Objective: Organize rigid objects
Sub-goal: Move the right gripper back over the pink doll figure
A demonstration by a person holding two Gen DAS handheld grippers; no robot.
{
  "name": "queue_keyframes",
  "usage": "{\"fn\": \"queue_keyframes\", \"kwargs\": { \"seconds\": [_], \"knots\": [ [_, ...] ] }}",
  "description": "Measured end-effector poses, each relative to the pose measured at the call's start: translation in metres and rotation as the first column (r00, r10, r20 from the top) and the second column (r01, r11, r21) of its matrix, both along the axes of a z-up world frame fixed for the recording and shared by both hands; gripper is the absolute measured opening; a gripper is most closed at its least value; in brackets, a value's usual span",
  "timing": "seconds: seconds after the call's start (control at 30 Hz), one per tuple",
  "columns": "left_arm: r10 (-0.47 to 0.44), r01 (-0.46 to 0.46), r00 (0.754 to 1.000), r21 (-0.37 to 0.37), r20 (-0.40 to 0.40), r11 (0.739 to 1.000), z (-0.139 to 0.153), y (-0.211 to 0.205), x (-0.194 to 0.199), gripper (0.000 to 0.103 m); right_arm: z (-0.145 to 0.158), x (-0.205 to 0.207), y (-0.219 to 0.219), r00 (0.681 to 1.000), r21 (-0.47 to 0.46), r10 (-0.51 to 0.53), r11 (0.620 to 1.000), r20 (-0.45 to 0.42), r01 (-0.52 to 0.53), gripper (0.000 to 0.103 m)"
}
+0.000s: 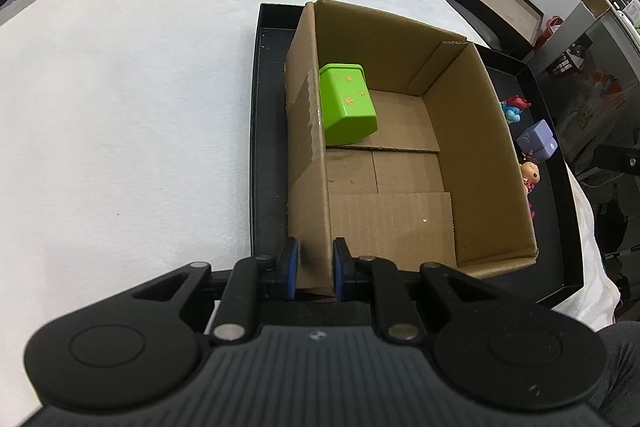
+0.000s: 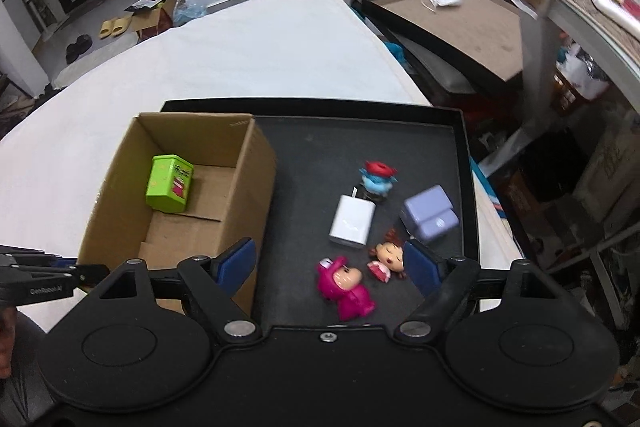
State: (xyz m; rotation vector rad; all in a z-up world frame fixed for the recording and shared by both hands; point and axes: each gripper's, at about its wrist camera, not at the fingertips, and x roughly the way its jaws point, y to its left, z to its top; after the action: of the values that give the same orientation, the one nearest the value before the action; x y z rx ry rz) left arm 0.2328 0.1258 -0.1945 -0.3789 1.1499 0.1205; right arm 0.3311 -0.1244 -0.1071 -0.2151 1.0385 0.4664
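Your left gripper [image 1: 314, 269] is clenched on the near wall of the cardboard box [image 1: 308, 163] — an anchor, I judge, so the box stays put while items go in. Your right gripper [image 2: 330, 265] hangs with jaws spread wide and nothing between the pads, over the nearest toys in the black tray [image 2: 466, 187]: the pink figure [image 2: 348, 287] and the small doll [image 2: 386, 261]. Beyond them lie the white charger [image 2: 352, 221], the lavender block [image 2: 430, 219] and the blue figure [image 2: 376, 179] — 5 pieces not yet boxed. Only the green tin [image 2: 170, 183] sits inside, at the far end.
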Motion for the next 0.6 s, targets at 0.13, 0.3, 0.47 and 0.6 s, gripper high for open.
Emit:
{"fn": "queue_keyframes", "kwargs": {
  "seconds": [0.13,0.3,0.47,0.6],
  "knots": [
    [0.003,-0.003,1.0,0.003,-0.003,1.0,0.0,-0.001,0.0,0.016,-0.007,0.001,-0.016,0.999,0.019,-0.031,0.999,-0.016,0.031,0.08],
    [0.006,-0.006,1.0,0.01,-0.008,1.0,0.0,-0.002,0.0,0.016,-0.017,0.003,-0.031,0.997,0.036,-0.059,0.998,-0.04,0.06,0.08],
    [0.008,-0.008,1.0,0.016,-0.013,1.0,0.0,-0.004,0.002,0.016,-0.028,0.006,-0.044,0.994,0.063,-0.09,0.994,-0.068,0.094,0.08],
    [0.008,-0.008,1.0,0.02,-0.018,1.0,-0.001,-0.004,0.003,0.016,-0.039,0.006,-0.048,0.992,0.07,-0.091,0.993,-0.082,0.097,0.08]
  ]
}}
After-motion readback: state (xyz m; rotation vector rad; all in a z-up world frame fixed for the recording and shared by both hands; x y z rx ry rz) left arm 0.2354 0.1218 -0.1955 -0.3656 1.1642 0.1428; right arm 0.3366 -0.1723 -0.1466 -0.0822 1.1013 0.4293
